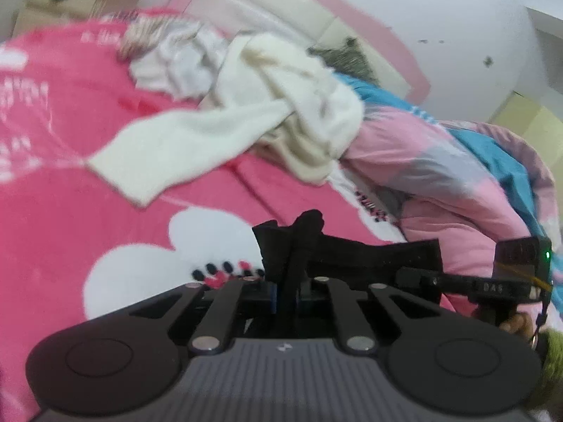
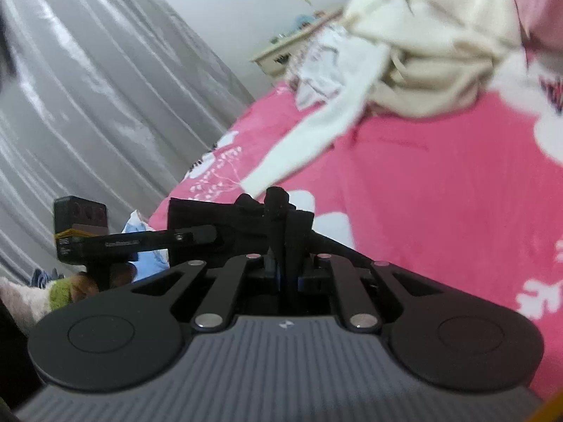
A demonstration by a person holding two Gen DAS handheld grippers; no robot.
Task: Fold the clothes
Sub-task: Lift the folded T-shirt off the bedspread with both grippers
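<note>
Black garment [image 1: 281, 242] between both grippers

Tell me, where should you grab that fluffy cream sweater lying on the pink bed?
Probably by the long sleeve of the cream sweater. It lies flat and stretched out on the pink bedcover, away from the bunched heap, with its cuff end nearest. Come from the near side, low over the cover, and pinch the cuff's edge. The bunched body offers no clear edge.
</note>
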